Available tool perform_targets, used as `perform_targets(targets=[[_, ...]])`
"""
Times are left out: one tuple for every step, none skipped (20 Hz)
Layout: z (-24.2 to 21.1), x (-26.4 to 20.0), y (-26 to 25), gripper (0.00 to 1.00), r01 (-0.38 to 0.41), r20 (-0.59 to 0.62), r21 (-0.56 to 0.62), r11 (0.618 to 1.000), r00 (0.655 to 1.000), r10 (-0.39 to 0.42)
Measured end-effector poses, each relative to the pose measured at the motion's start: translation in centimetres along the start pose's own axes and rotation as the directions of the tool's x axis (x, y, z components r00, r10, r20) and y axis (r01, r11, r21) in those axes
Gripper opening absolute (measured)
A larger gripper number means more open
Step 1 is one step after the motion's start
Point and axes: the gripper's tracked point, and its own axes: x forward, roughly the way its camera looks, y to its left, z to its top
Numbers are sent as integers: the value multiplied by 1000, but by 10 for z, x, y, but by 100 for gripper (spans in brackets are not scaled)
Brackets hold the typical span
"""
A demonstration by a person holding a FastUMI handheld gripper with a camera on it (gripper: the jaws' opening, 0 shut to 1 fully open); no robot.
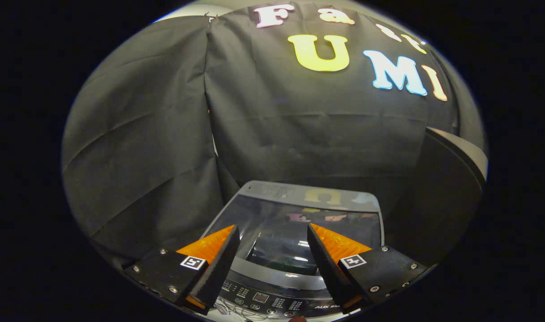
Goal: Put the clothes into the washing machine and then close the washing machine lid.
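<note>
A grey top-loading washing machine (254, 277) stands just below and ahead of my fingers. Its glass lid (344, 232) lies flat over the tub and mirrors the booth wall. Through the glass the tub looks dark, and I cannot tell what is inside. The control panel (261, 298) with small buttons runs along the machine's near edge, under the fingers. My gripper (272, 227) hovers above the lid's front part. It is open, with a wide gap and nothing between the fingers.
Black cloth walls (165, 134) hang close behind and to the left of the machine. A large dark rounded object with a pale rim (466, 154) stands to the machine's right. Thin pale cables (230, 308) lie by the panel's near edge.
</note>
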Motion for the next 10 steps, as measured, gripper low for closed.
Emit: perform_targets(targets=[[6,-15,3,94,14,30,2,1000,999,-14],[15,-26,1,94,26,60,6,1000,998,-26],[23,-34,-1,94,35,88,9,999,995,-36],[33,-41,-8,94,43,110,9,999,993,-44],[43,-49,-14,94,50,130,6,999,990,-50],[54,-59,-19,94,56,152,1,998,987,-55],[59,-70,-24,94,64,171,-6,998,983,-62],[66,-81,-32,94,73,192,-11,997,979,-69],[69,-92,-40,93,77,205,-15,997,976,-73],[71,-102,-49,93,79,213,-17,997,974,-74]])
